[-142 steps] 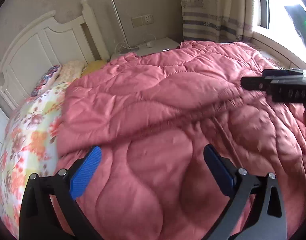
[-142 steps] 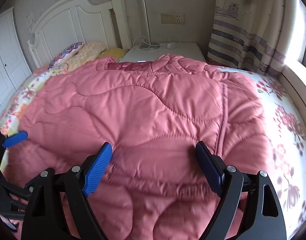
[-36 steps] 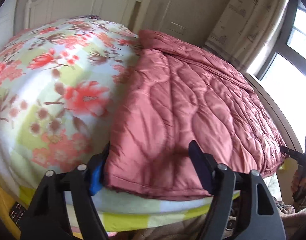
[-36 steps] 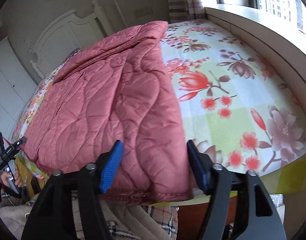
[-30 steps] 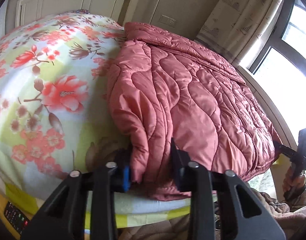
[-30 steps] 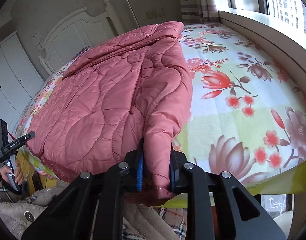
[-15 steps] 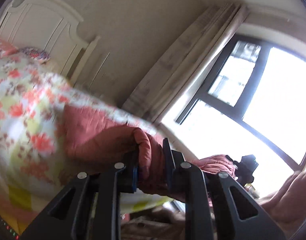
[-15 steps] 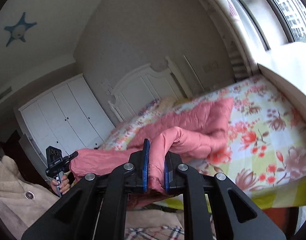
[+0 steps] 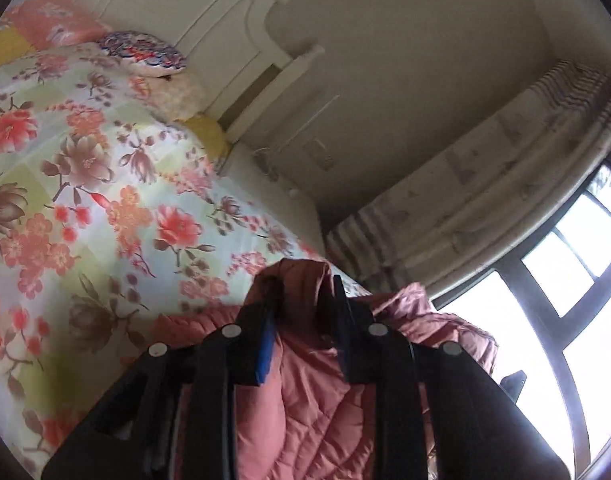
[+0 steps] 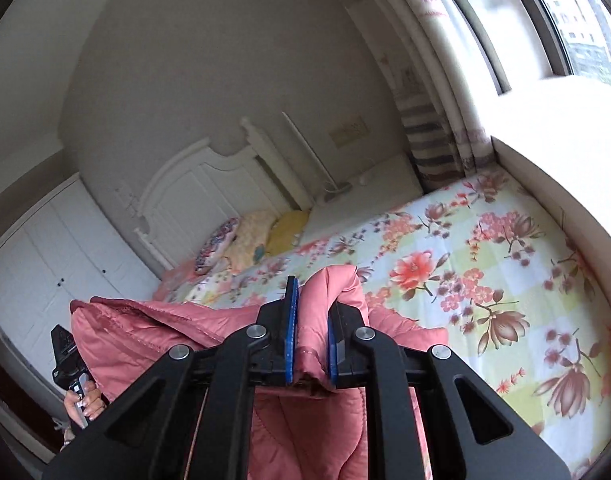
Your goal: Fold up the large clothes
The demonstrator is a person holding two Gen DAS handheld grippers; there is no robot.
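I am looking over the bed (image 10: 485,264), which is wearing a floral sheet (image 9: 105,208) of red and brown blooms. At ten o'clock in my right view, pillows (image 10: 249,240) are lying against the white headboard (image 10: 193,184). At seven o'clock, the pink quilted coat (image 10: 153,328) is trailing onto the sheet.
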